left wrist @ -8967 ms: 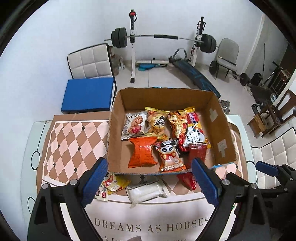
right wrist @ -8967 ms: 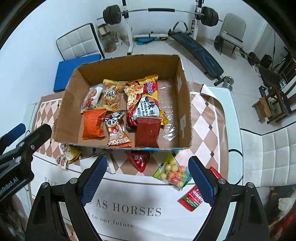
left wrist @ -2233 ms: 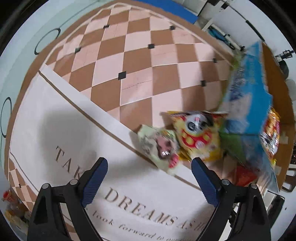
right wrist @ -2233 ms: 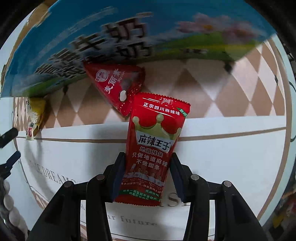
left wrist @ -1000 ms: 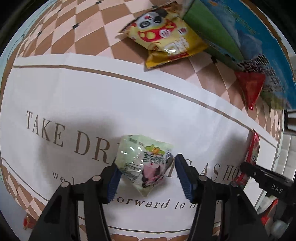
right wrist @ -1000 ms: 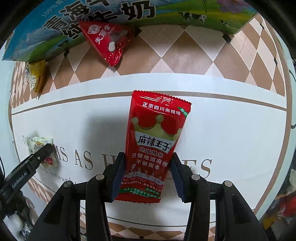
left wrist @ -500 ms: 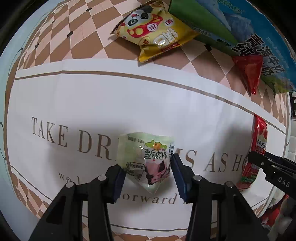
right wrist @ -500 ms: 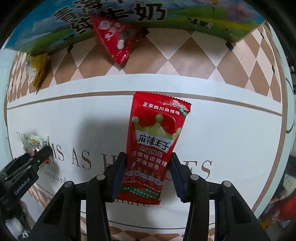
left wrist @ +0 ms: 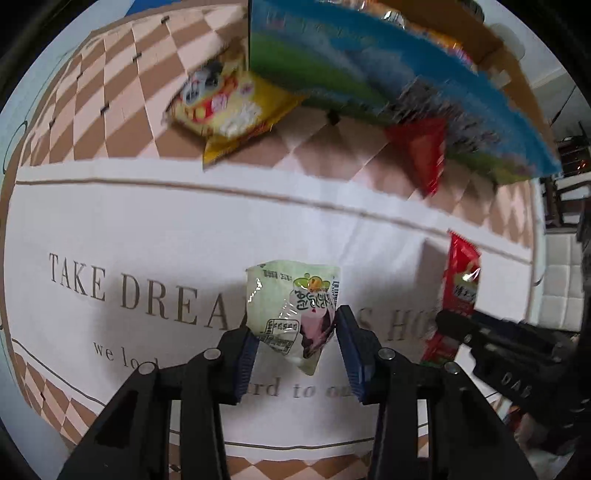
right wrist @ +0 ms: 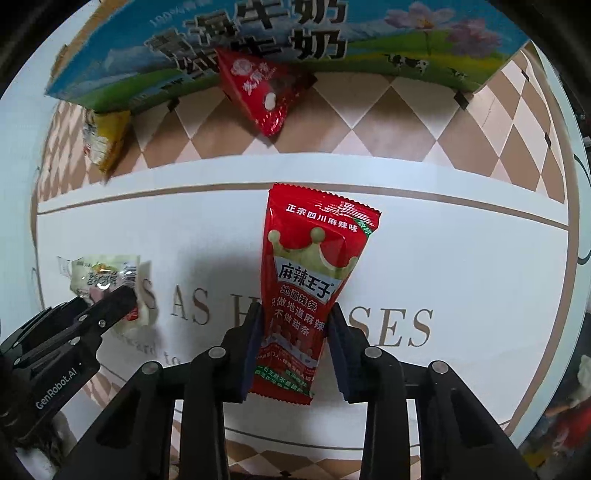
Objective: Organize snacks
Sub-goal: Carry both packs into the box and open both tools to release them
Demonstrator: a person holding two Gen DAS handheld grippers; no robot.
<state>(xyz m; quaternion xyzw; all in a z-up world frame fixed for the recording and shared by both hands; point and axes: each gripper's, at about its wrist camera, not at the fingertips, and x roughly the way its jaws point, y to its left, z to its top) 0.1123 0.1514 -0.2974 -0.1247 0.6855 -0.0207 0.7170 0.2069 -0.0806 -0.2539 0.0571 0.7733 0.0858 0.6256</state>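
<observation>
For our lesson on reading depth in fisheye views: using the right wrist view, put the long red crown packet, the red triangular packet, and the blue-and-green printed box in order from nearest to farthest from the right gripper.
1. Long red crown packet: clamped in the right gripper.
2. Red triangular packet: ahead on the checkered cloth, slightly left.
3. Blue-and-green printed box: behind that packet, across the top.

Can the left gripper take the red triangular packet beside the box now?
Probably not yet. The left gripper is shut on the pale green packet. The red triangular packet lies in the open against the box, so nothing else blocks it.
</observation>
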